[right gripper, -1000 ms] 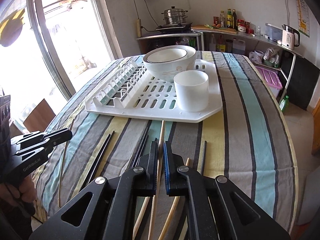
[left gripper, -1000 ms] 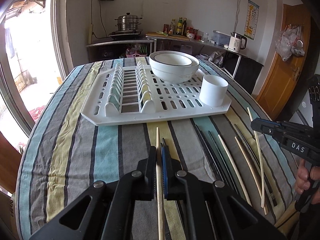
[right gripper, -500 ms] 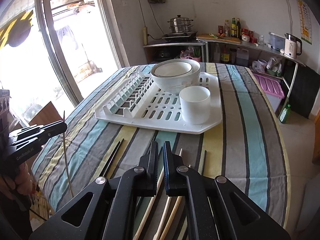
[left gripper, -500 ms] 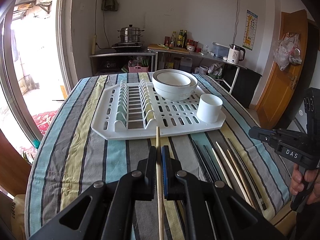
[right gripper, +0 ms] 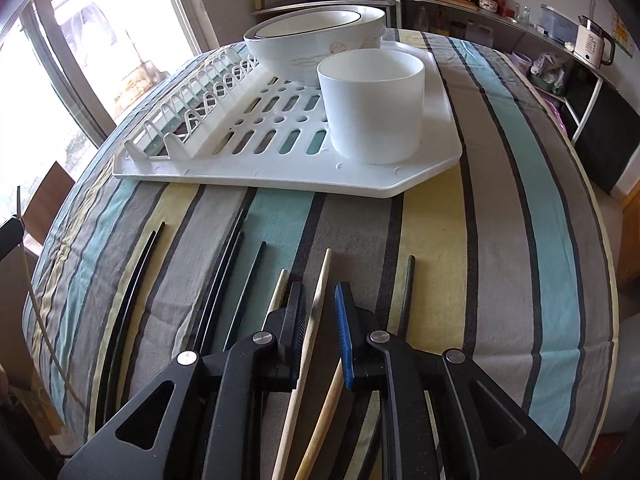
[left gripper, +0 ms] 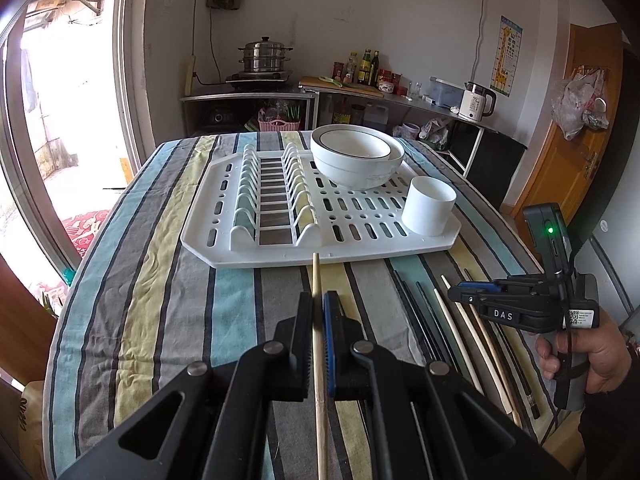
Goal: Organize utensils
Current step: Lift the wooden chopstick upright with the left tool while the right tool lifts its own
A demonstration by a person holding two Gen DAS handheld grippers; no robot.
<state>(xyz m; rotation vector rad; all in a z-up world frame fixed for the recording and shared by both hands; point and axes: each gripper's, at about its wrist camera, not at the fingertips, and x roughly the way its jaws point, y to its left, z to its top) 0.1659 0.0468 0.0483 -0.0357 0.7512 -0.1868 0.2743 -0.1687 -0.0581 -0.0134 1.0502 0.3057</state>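
Observation:
My left gripper (left gripper: pixel 318 300) is shut on a pale wooden chopstick (left gripper: pixel 315 272) that pokes forward toward the white drying rack (left gripper: pixel 240 260). My right gripper (right gripper: pixel 319 292) hangs low over the striped cloth, its jaws opening. A wooden chopstick (right gripper: pixel 323 270) lies on the cloth between them, and the pads do not press on it. Beside it lie another wooden chopstick (right gripper: pixel 279 290) and black chopsticks (right gripper: pixel 224 276). The white cup (right gripper: pixel 374 104) stands on the rack's near right corner. In the left wrist view the right gripper (left gripper: pixel 460 294) hovers over the loose chopsticks (left gripper: pixel 456 332).
Two stacked white bowls (left gripper: pixel 356 156) sit on the rack behind the cup (left gripper: pixel 428 210). A lone black chopstick (right gripper: pixel 408 284) lies right of my right jaws. The round table's edge (right gripper: pixel 600 320) drops off at the right. A kitchen counter and an orange door stand beyond.
The right gripper has dropped and tipped down onto the loose chopsticks, and its jaws have parted around a wooden one. The left gripper keeps its chopstick.

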